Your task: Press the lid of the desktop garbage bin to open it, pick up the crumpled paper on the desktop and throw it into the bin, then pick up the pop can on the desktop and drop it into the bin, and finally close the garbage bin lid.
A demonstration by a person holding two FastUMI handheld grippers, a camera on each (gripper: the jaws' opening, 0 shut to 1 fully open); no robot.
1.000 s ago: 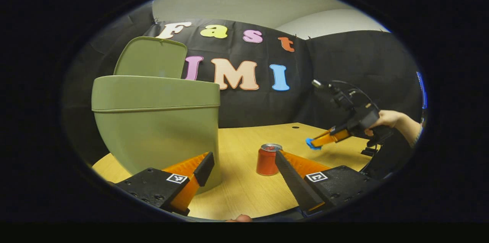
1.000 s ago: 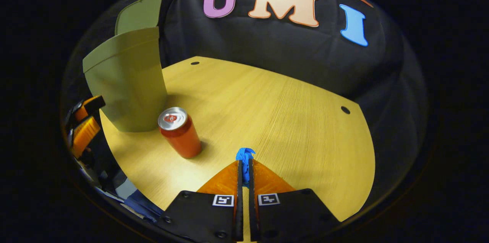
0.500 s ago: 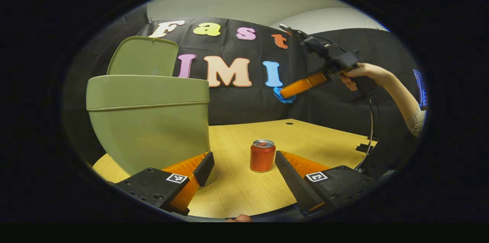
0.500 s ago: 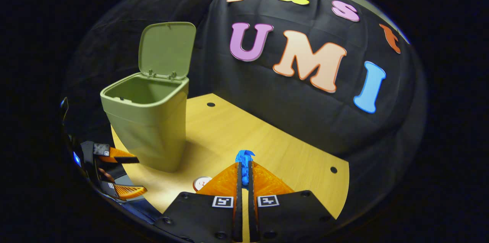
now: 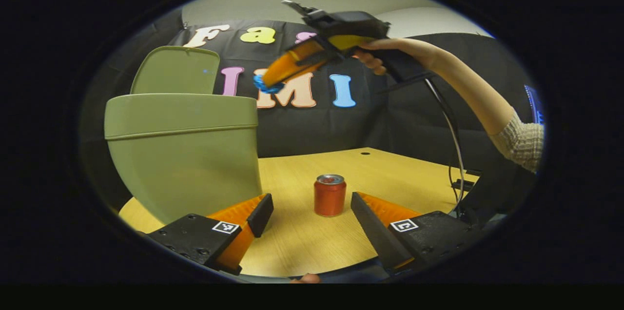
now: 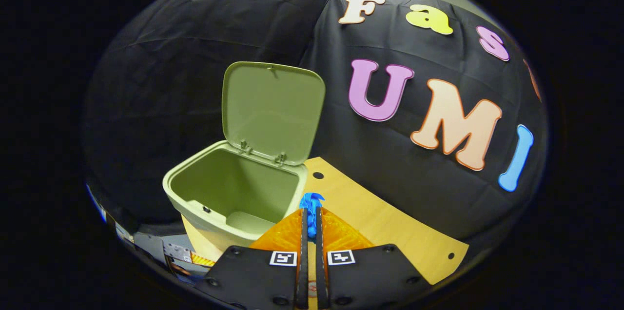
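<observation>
Right hand-held gripper (image 6: 309, 212) is up in the air beside the bin (image 6: 229, 193), fingers pressed together on the crumpled paper (image 6: 311, 201), a blue wad poking out past the tips. In the left gripper view the same right hand-held gripper (image 5: 270, 83) is raised above the desk (image 5: 302, 242), tilted down toward the bin (image 5: 183, 149), paper (image 5: 266, 87) at its tip, just right of the bin's upper rim. A hand (image 5: 385, 54) with a knit sleeve (image 5: 519, 139) holds it; a cable (image 5: 451, 129) hangs down from it.

Bin lid (image 6: 272, 110) stands open, hinged at the back, near upright. Inside of the bin looks bare in the right gripper view, though the bottom is partly hidden by the front wall.

Left hand-held gripper (image 5: 312, 212) sits low over the near edge of the desk, fingers spread wide apart, nothing between them touching either finger. Pop can (image 5: 330, 195) stands upright on the desk beyond the gap between those fingers, right of the bin and apart from it.
</observation>
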